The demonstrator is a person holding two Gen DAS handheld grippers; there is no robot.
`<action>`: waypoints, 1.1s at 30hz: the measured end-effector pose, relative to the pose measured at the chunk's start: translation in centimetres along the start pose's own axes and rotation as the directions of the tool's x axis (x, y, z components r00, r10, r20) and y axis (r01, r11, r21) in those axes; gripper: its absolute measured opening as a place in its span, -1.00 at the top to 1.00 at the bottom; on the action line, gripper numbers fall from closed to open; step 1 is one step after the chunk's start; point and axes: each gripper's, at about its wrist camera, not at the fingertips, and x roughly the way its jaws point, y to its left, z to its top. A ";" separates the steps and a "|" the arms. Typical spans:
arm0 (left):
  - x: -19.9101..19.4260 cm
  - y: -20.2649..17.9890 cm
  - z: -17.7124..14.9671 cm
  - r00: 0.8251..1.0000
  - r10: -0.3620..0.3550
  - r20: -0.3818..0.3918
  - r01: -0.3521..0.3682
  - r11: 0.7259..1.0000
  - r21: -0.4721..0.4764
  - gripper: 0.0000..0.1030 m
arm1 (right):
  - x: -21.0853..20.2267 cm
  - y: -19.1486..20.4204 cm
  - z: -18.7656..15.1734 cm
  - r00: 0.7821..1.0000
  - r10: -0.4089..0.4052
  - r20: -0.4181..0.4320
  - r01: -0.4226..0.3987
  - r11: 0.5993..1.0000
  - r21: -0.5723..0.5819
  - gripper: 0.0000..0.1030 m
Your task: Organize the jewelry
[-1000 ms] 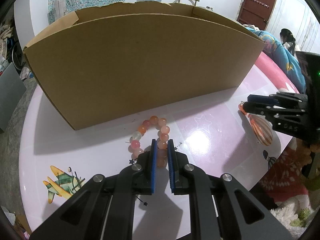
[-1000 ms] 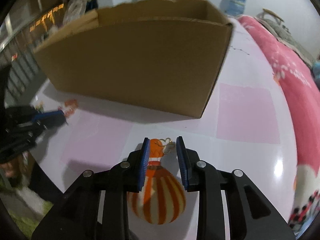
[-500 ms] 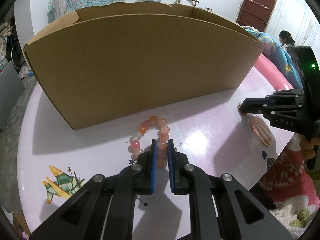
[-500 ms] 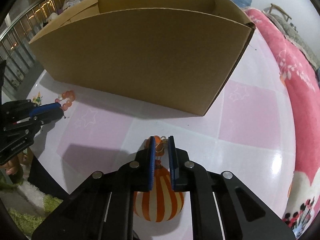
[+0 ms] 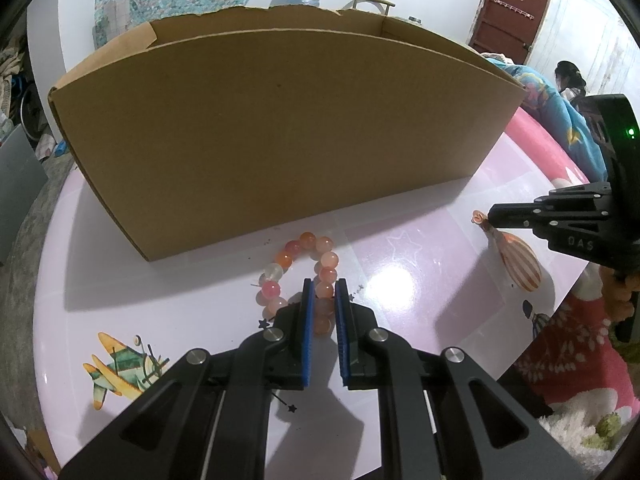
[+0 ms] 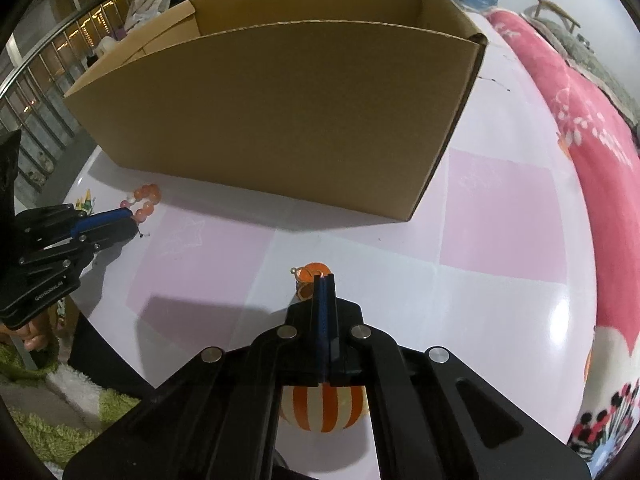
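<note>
From the left wrist view, the left gripper (image 5: 323, 286) has its blue pads closed on the near side of a bead bracelet (image 5: 298, 276) lying on the pink-and-white table (image 5: 180, 288) just before the cardboard box (image 5: 280, 132); at right the right gripper (image 5: 493, 219) meets a small orange earring (image 5: 478, 217). From the right wrist view, the right gripper (image 6: 325, 277) has just closed, its jaws pressed together on the earring (image 6: 310, 276), above a printed striped balloon (image 6: 322, 410).

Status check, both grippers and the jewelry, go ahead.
Left gripper clamped on bead bracelet. Right gripper just closed on orange striped pendant. Cardboard box ahead, path clear.
</note>
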 end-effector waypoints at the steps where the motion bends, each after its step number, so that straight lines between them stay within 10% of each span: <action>1: 0.0 0.0 0.0 1.000 0.000 0.000 0.000 1.000 0.002 0.80 | 0.0 -0.1 0.0 1.000 0.002 0.001 -0.002 1.000 0.002 1.00; 12: -0.1 -0.2 0.1 1.000 0.010 -0.004 -0.010 1.000 0.018 0.80 | 0.2 -0.1 -0.5 1.000 0.018 -0.020 -0.020 0.996 -0.084 0.55; 33: 0.0 -0.2 -0.2 1.000 0.000 0.013 -0.001 1.000 0.028 0.81 | -0.5 -2.0 -1.4 0.999 0.032 0.024 -0.031 0.998 -0.047 1.00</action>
